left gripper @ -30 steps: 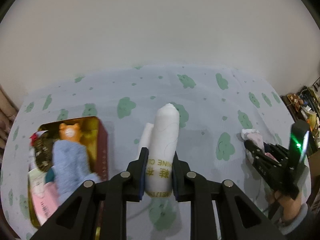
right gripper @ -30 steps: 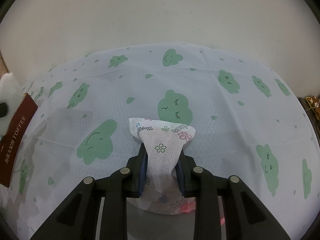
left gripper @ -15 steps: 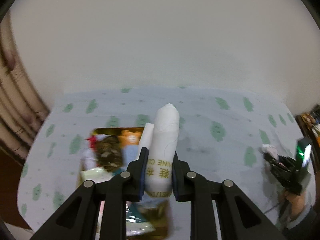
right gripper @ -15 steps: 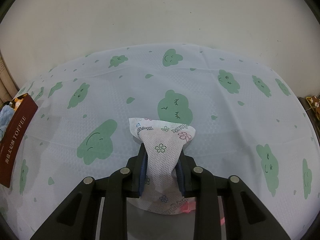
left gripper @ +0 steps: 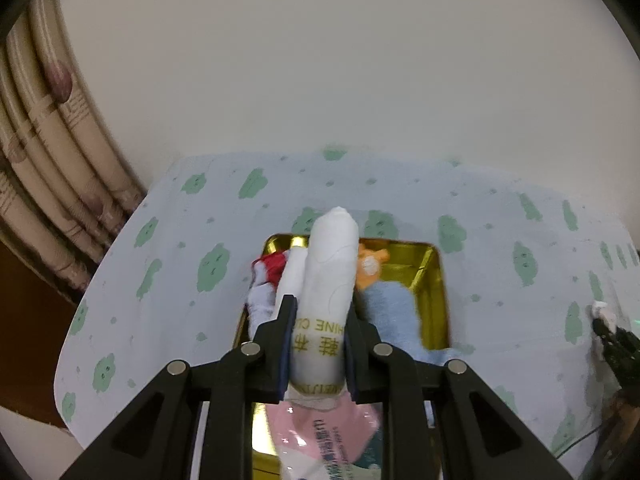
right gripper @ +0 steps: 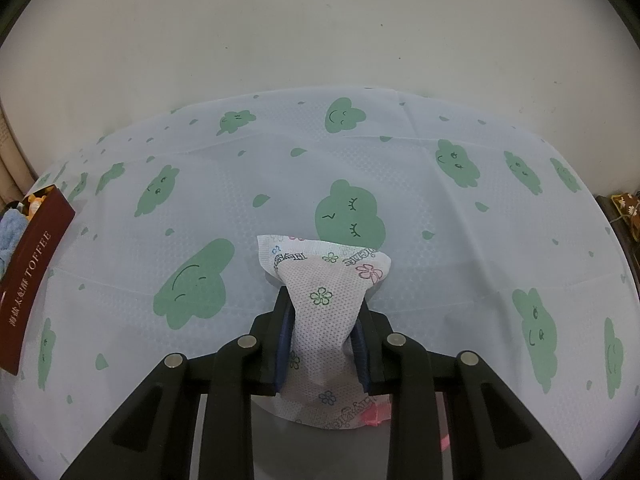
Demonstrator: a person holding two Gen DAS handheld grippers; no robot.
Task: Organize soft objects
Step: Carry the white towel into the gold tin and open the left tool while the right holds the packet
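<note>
**Inspector:** What is held by the left gripper (left gripper: 318, 344), and why there?

**Assessor:** A white rolled cloth bundle (left gripper: 326, 288) with a gold-printed paper band is pinched between the fingers, tip pointing away from the camera. It is held above the open gold tin (left gripper: 434, 280), apparently so that it can be lowered in among the other soft items. No contact with the contents can be confirmed.

**Inspector:** And the right gripper (right gripper: 322, 344)?

**Assessor:** It is closed on a white flower-printed pouch (right gripper: 320, 300), gripped at its narrowed middle so that the wider end fans out ahead. It is carried over the cloud-patterned tablecloth (right gripper: 440, 240), well apart from the tin, whose maroon side marked TOFFEE (right gripper: 32, 276) is seen at the far left. A waiting position is judged likely until the tin is free.

**Inspector:** Counts?

**Assessor:** One tin is recorded. Inside it, one orange bear toy (left gripper: 372, 262), one blue fluffy cloth (left gripper: 394, 316), one red and white fabric item (left gripper: 268, 280) and one pink packet (left gripper: 328, 436) are counted. Further items beneath cannot be ruled out. Two items are in hand, one per gripper.
</note>
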